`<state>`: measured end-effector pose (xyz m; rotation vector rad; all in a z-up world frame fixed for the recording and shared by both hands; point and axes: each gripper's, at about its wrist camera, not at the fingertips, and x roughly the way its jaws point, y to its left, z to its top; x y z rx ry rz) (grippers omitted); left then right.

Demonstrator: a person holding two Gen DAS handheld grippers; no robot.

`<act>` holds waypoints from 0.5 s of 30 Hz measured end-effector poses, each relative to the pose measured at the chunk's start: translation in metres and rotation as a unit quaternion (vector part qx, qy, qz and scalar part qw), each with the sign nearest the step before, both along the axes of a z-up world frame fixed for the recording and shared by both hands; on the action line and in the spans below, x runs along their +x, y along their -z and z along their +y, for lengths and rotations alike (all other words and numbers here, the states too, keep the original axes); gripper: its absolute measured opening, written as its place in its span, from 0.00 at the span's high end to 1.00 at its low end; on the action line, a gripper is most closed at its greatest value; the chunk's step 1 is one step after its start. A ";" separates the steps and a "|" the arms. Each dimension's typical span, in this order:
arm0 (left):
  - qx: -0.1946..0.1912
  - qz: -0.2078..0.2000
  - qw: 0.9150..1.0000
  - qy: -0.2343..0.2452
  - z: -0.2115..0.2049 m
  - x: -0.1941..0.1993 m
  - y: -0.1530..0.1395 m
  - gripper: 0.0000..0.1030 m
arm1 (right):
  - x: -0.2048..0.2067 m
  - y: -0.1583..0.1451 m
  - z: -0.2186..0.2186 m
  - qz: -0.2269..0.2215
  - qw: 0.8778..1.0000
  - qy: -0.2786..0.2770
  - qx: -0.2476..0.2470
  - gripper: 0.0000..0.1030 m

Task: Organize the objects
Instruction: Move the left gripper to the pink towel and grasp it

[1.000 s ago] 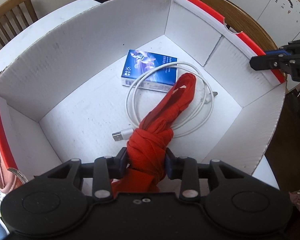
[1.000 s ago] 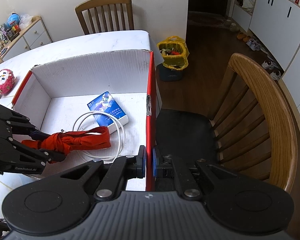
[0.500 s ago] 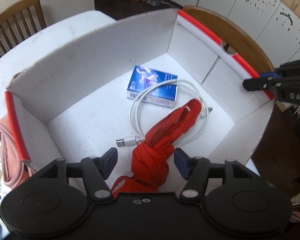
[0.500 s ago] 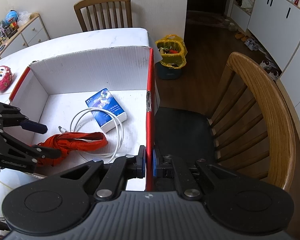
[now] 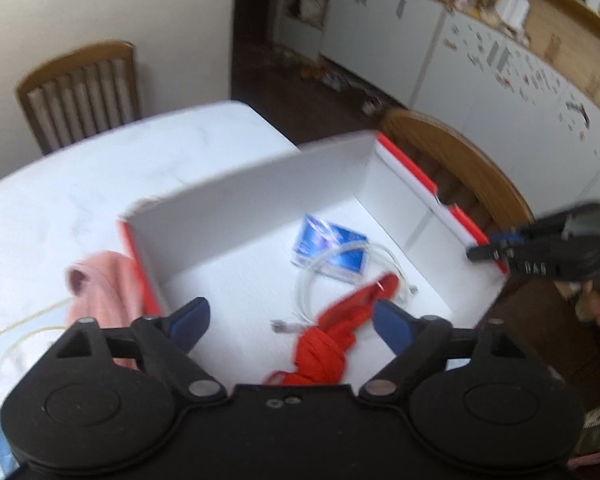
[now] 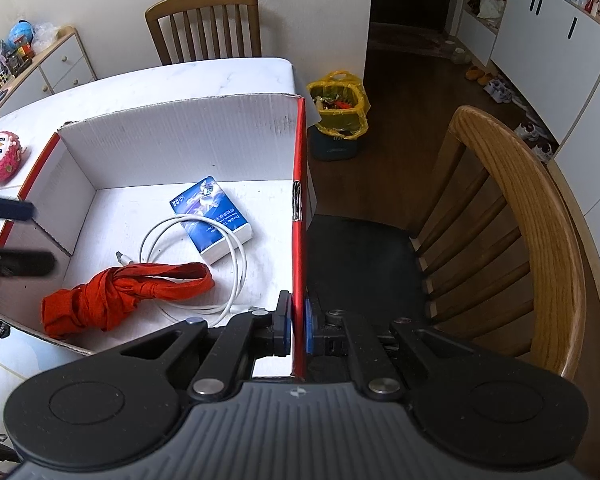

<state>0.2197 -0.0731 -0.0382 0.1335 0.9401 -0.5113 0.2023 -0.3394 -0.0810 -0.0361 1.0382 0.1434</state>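
While the right gripper [image 6: 298, 330] is kept clamped on the red-edged side wall of the white cardboard box [image 6: 180, 140], the left gripper [image 5: 290, 320] is seen above the near end of the box with its jaws spread wide; they have just been opening, and nothing is pressed between the blue pads [image 5: 190, 316]. The red knotted cloth [image 6: 120, 294] is found lying loose on the box floor, one end over the coiled white cable [image 6: 196, 260]. A loop of the cable is draped across the blue tissue pack [image 6: 212, 216], which rests flat nearer the far wall. The box is set on a white table [image 6: 160, 88]. Outside the box, a pink cloth [image 5: 100, 280] is noted against the left wall, and a pink plush toy [image 6: 2, 156] stands further off. The left view is blurred. A wooden chair [image 6: 520, 220] is recorded beside the clamped wall.
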 end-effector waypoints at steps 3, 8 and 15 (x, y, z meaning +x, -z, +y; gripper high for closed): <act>-0.005 -0.014 0.999 -0.031 0.020 0.004 -0.013 0.11 | 0.000 -0.001 0.001 0.001 1.000 0.002 -0.001 0.94; -0.002 -0.029 0.996 -0.083 0.055 0.013 -0.024 0.04 | 0.001 -0.001 0.003 0.002 1.000 0.004 -0.007 0.94; 0.026 -0.029 0.991 -0.130 0.085 0.031 -0.016 0.01 | 0.000 -0.002 0.006 0.006 1.000 0.004 -0.014 0.94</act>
